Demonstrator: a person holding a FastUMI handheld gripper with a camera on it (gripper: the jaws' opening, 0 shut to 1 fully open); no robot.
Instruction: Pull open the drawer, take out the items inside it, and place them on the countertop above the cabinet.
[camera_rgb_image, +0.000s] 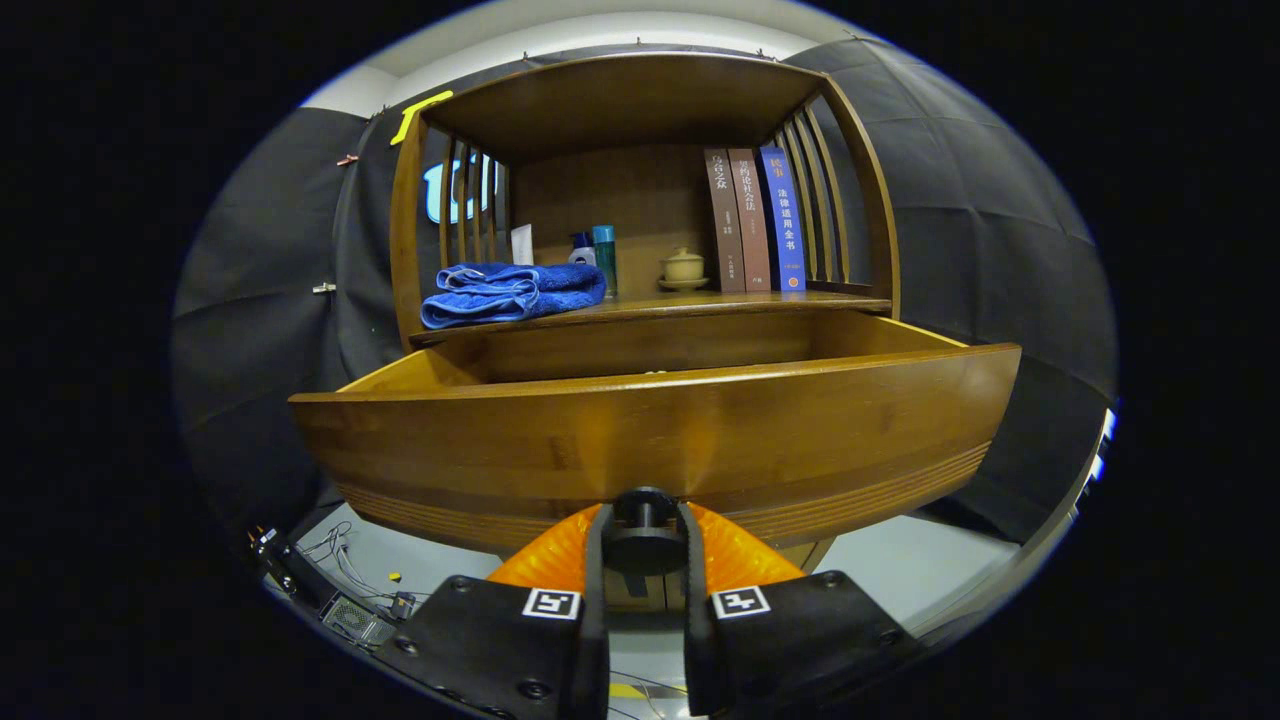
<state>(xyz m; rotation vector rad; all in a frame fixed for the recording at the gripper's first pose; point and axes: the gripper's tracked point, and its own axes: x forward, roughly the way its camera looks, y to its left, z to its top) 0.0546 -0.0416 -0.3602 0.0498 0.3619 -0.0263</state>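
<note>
A: Nearest the lens, at the bottom centre of the frame, is the gripper (645, 545). What are its fingers doing?

B: They are clamped on the dark round knob (641, 520), one on each side of it, with no gap that I can see.

A: And the drawer (650, 440)?

B: Pulled out toward the camera, filling the middle of the frame. Its long axis runs left to right, and its front panel faces the gripper squarely. The knob sits at the lower middle of that panel, so the panel is directly ahead of the fingers.

A: Can you see what is inside?

B: Barely. Only the back and side walls show above the front rim, plus a small pale sliver at the rim's centre; I cannot tell what it is.

A: Where would things go?

B: On the countertop (760, 300), just above and behind the drawer. A folded blue towel (510, 292) lies at its left. I judge the gripper must let go, rise over the rim, then reach down.
</note>
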